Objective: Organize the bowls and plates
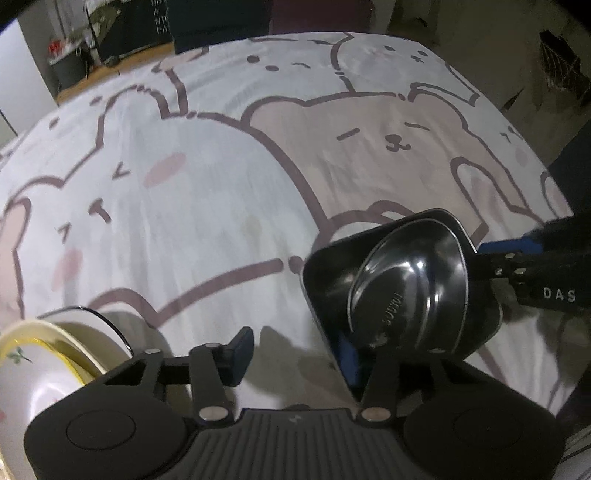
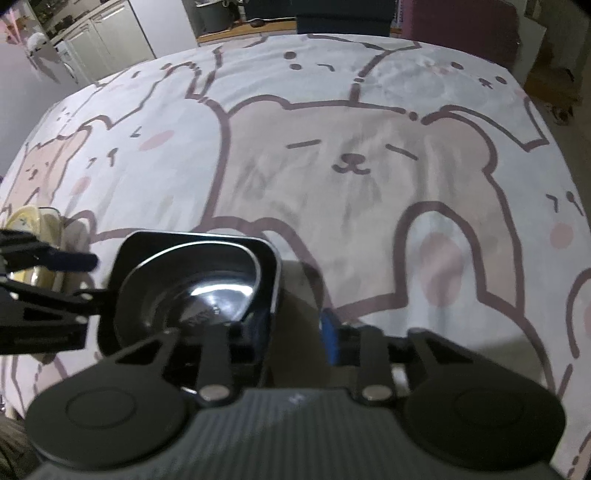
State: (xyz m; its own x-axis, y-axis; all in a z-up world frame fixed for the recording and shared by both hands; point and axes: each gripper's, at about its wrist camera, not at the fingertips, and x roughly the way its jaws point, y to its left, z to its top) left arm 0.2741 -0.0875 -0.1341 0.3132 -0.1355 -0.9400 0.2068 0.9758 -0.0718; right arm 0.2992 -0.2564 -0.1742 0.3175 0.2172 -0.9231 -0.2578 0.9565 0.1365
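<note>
Here, a steel bowl (image 1: 406, 284) is sitting inside a black square dish (image 1: 325, 273) above the bear-print sheet (image 1: 207, 206). Both the left gripper (image 1: 295, 354) and the right gripper (image 2: 291, 332) are gaping wide, each with one finger inside the dish. A yellow-rimmed floral bowl (image 1: 33, 354) is lying nearby at left.

Bear-print cloth, cabinets and a bin behind.
Cloth (image 2: 369, 177) white with brown-outlined pink and tan bears, covering the whole surface. Far left: white cabinets (image 2: 110, 40). Far centre: grey bin (image 2: 214, 14), dark chair back (image 2: 343, 16).
</note>
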